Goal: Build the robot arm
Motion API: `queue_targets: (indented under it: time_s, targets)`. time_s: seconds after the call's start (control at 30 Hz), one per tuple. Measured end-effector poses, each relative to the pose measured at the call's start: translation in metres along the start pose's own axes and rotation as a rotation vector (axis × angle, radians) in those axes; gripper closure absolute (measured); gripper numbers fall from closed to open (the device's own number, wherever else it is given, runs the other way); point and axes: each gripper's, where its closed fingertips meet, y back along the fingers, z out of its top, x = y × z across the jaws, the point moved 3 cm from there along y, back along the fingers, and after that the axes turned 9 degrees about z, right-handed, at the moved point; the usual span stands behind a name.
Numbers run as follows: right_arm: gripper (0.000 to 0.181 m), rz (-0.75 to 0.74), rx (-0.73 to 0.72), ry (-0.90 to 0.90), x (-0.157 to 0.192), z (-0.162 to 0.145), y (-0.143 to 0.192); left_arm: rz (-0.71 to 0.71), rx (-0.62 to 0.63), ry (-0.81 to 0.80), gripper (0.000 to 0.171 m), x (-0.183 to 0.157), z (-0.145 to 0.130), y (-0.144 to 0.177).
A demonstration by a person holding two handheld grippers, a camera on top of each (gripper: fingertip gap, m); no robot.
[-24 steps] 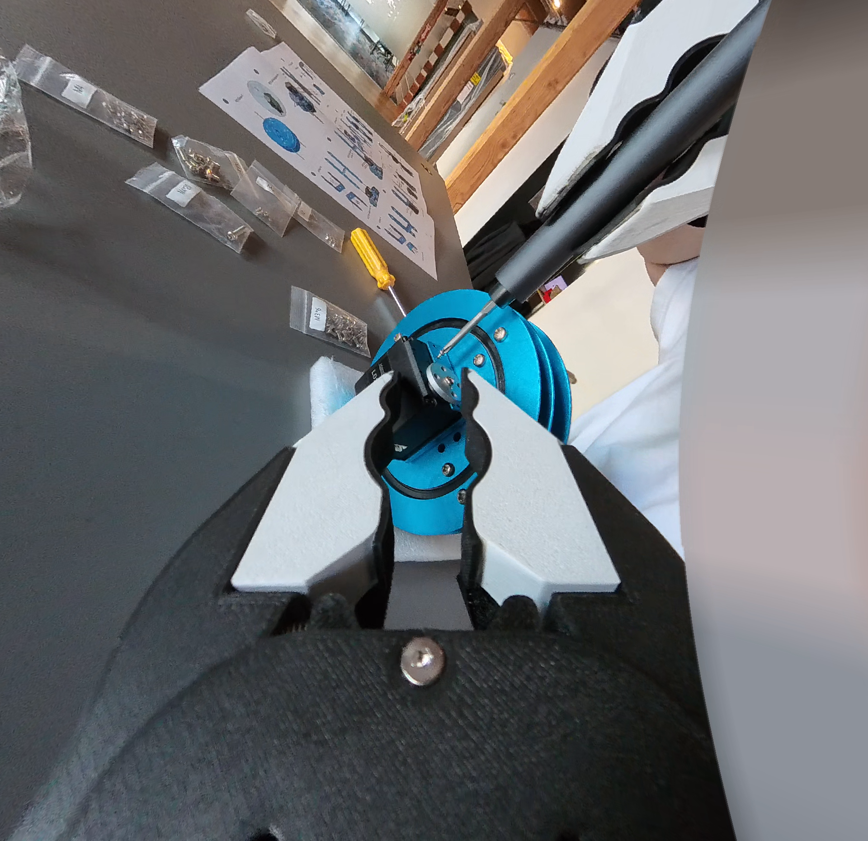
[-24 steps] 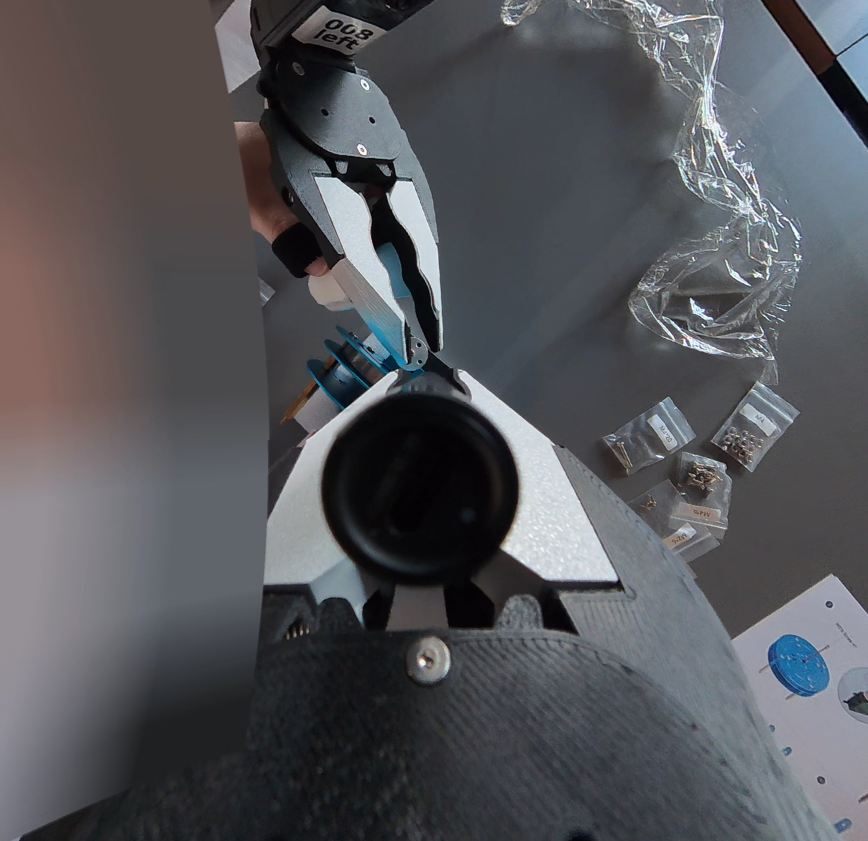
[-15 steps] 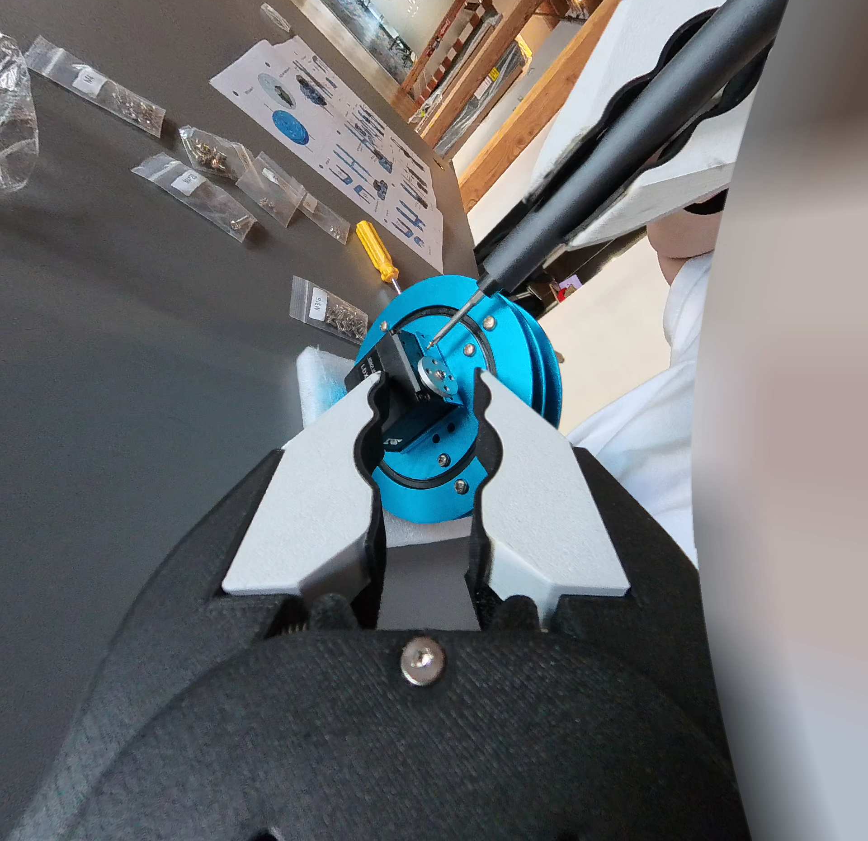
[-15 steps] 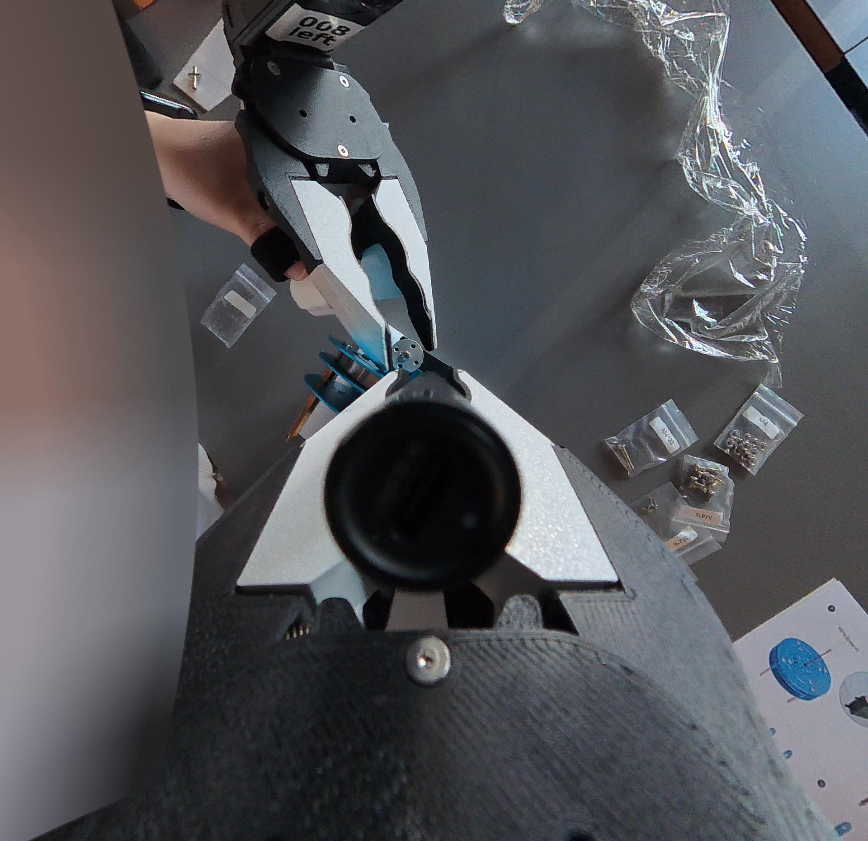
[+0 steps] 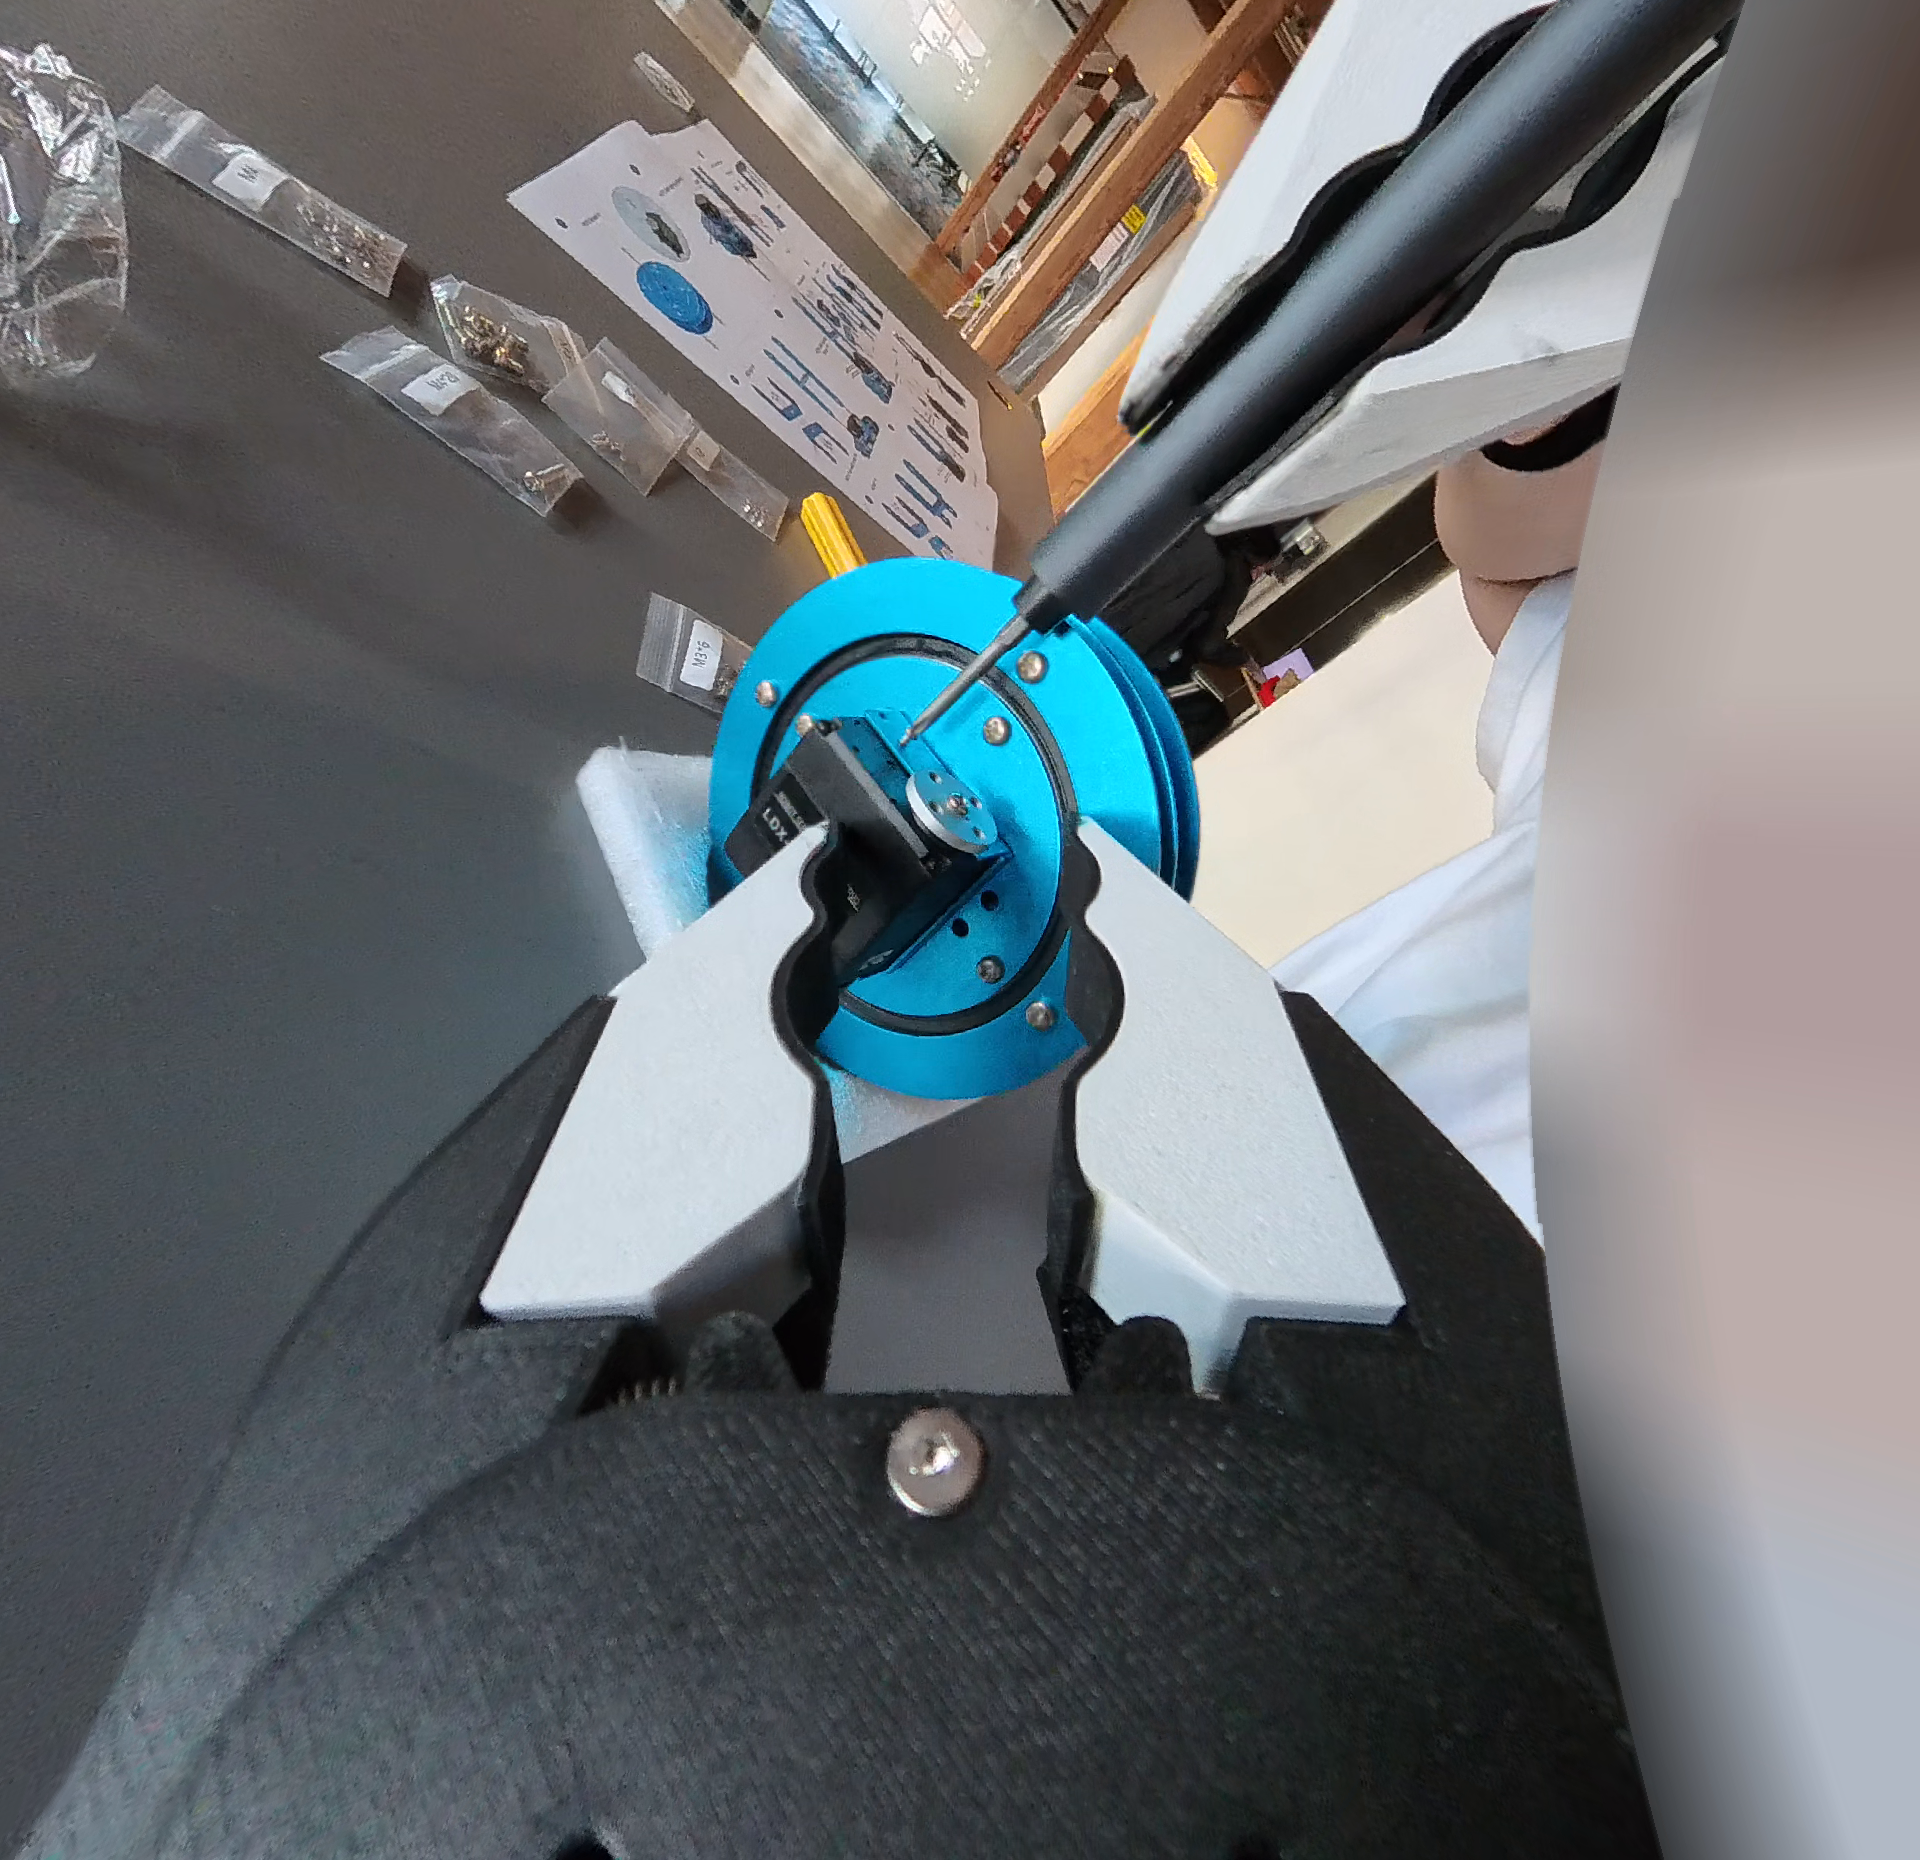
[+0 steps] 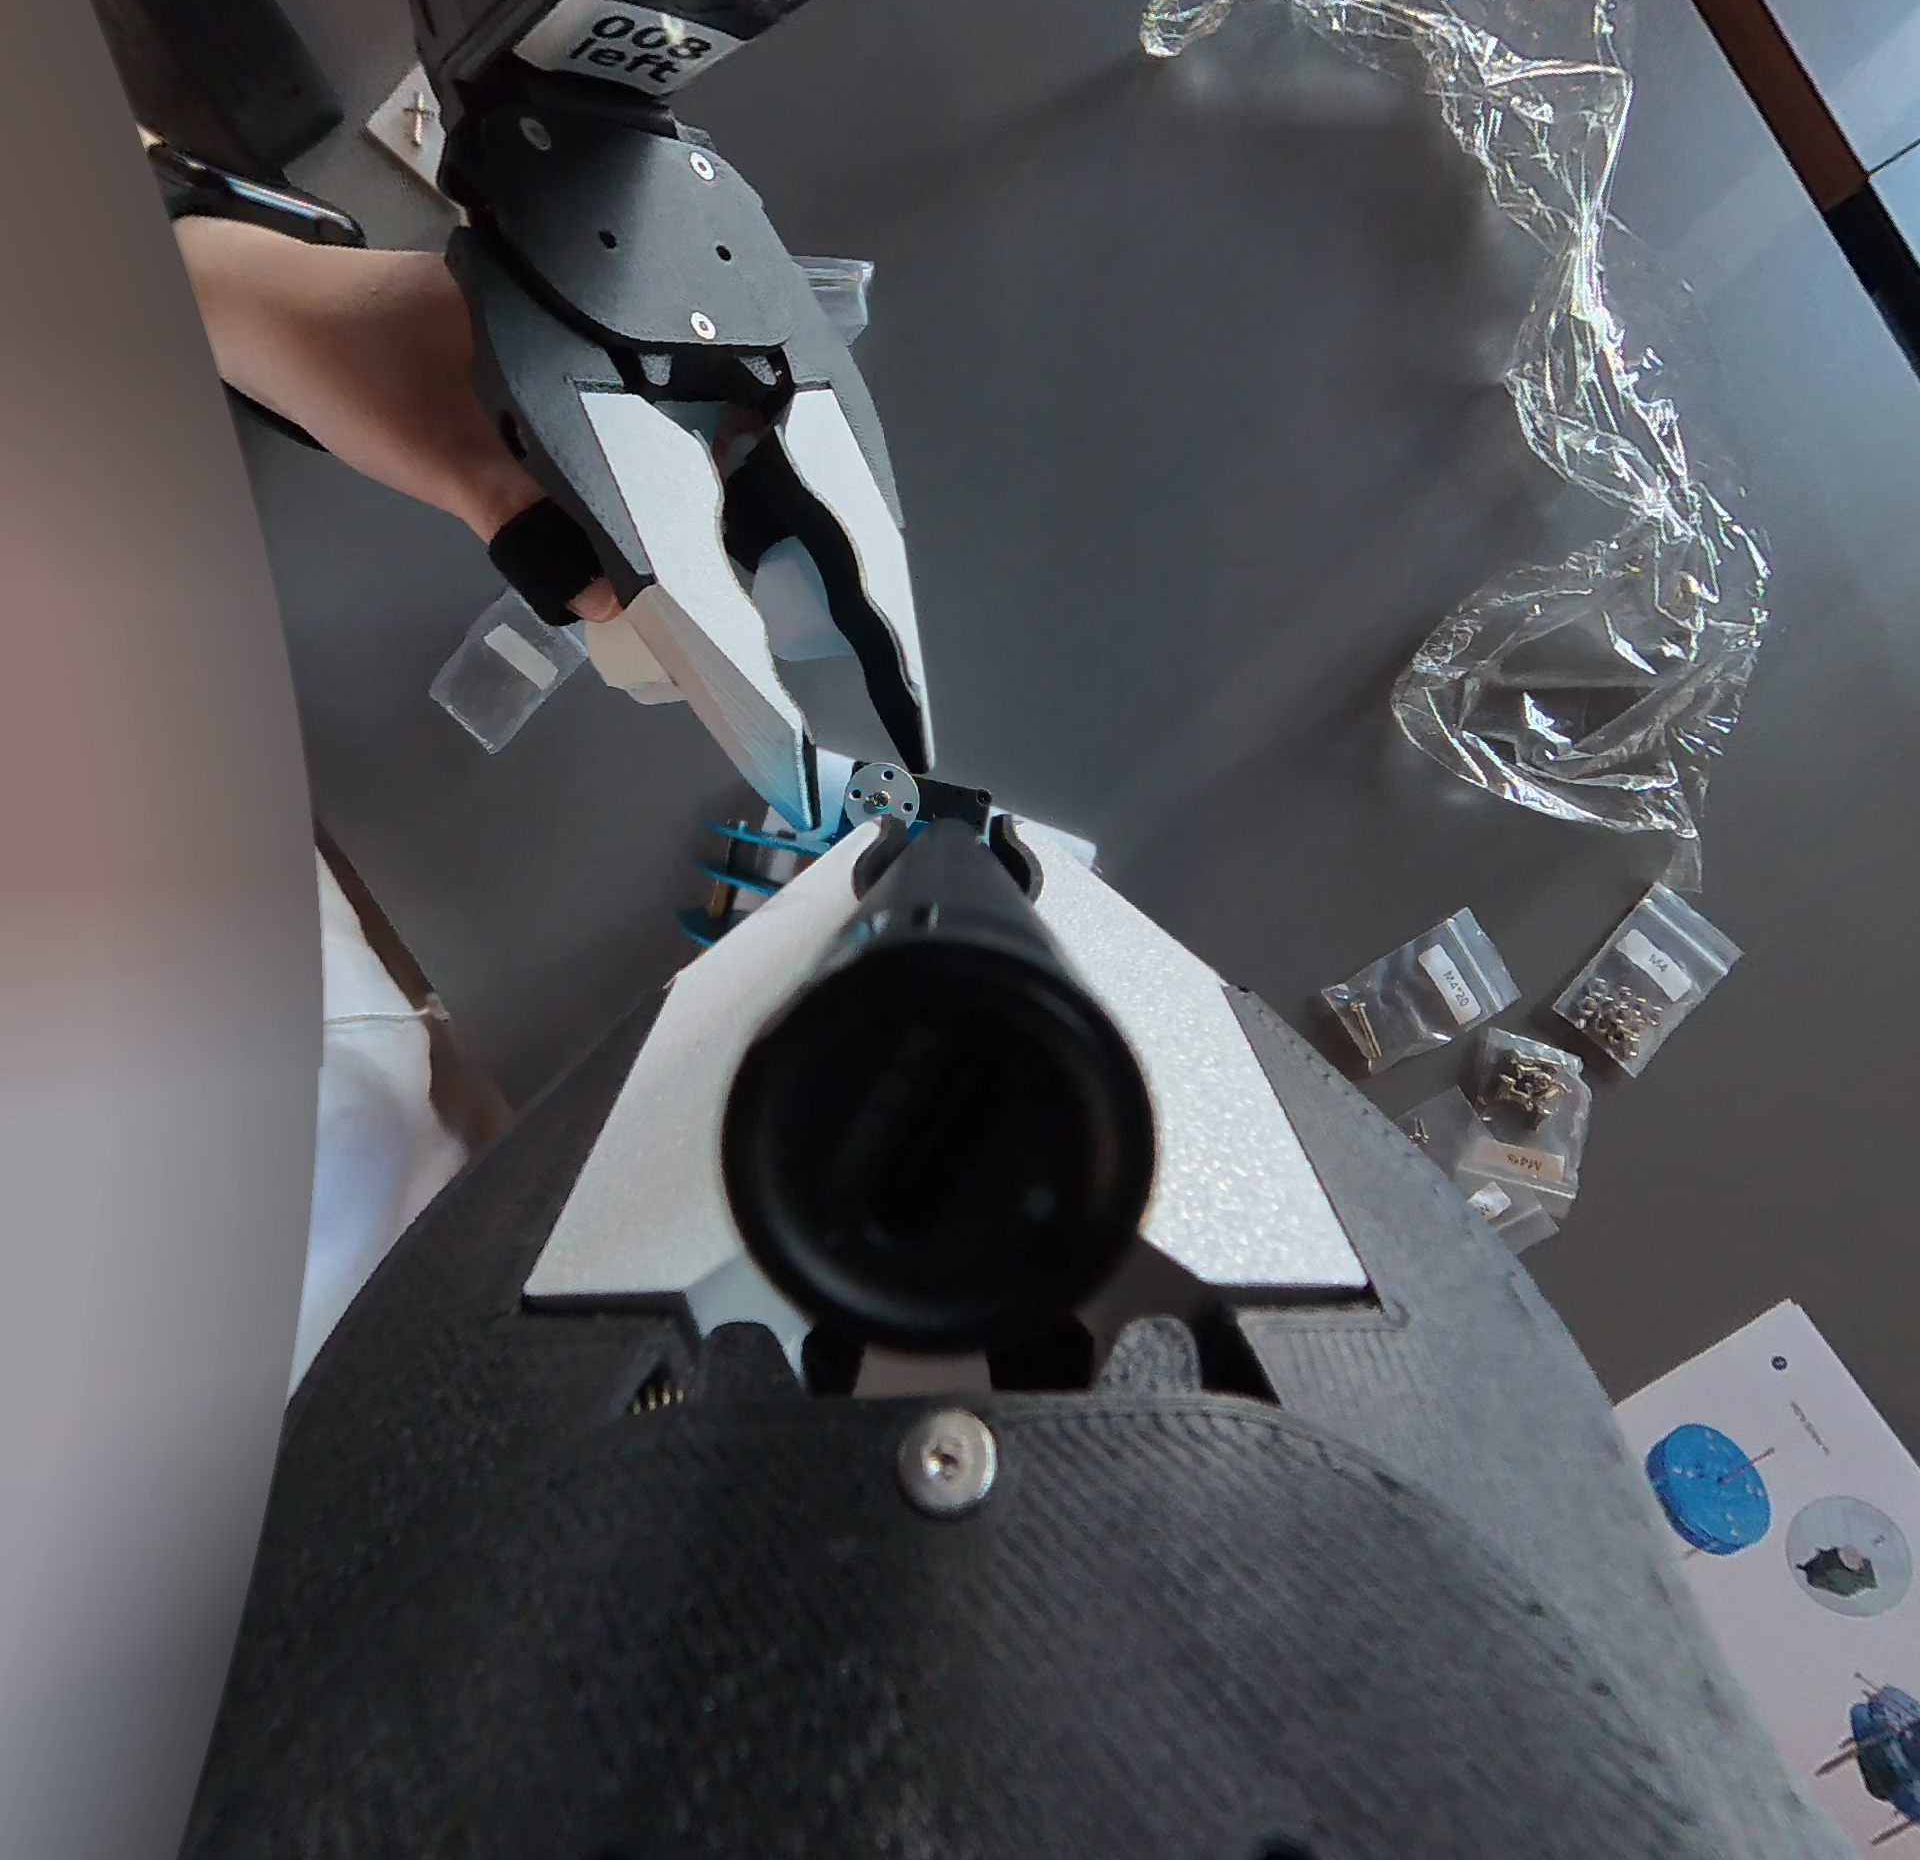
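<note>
A blue round-plate assembly (image 5: pixel 1091 730) stands on edge on a white foam block (image 5: pixel 644 834). A black servo (image 5: pixel 862 823) with a silver horn (image 5: pixel 951 802) is mounted on its face. My left gripper (image 5: pixel 948 854) is open, with a fingertip on each side of the servo. It also shows in the right wrist view (image 6: pixel 862 787), held by a hand. My right gripper (image 6: pixel 935 854) is shut on a black screwdriver (image 6: pixel 935 1114). In the left wrist view the screwdriver (image 5: pixel 1351 283) comes down from the upper right, its thin tip at the blue bracket just above the horn.
Small bags of screws (image 5: pixel 457 418) (image 6: pixel 1423 1000) lie on the dark grey table (image 5: pixel 260 771). With them are a printed sheet (image 5: pixel 748 293) (image 6: pixel 1787 1550) and a yellow screwdriver (image 5: pixel 831 543). Crumpled clear plastic (image 6: pixel 1558 615) lies farther off. A person in white is close on one side. The grippers' ends are close to 7 cm from one another.
My left gripper's jaws have spread a little wider around the servo. Both views have shifted slightly. The screwdriver tip stays close to the silver horn.
</note>
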Motion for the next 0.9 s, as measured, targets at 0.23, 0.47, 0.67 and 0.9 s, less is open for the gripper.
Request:
queue_targets:
  time_s: [0.23,0.47,0.67,0.9]
  targets:
    - [0.164,-0.007,0.008,0.024,0.0018,0.0013,-0.0016,0.011,-0.018,0.0,0.135,-0.0002,-0.0019,0.001]
    - [0.164,0.014,0.012,0.007,0.0003,0.0039,-0.0027,0.032,-0.027,-0.016,0.137,-0.0012,-0.0034,0.0015]
    - [0.164,0.019,0.024,0.01,0.0007,0.005,-0.0033,0.045,-0.046,-0.012,0.14,-0.0005,-0.0042,0.0015]
    - [0.164,0.028,0.027,0.014,-0.0005,0.0049,-0.0034,0.004,-0.08,0.084,0.148,0.0051,-0.0034,0.0012]
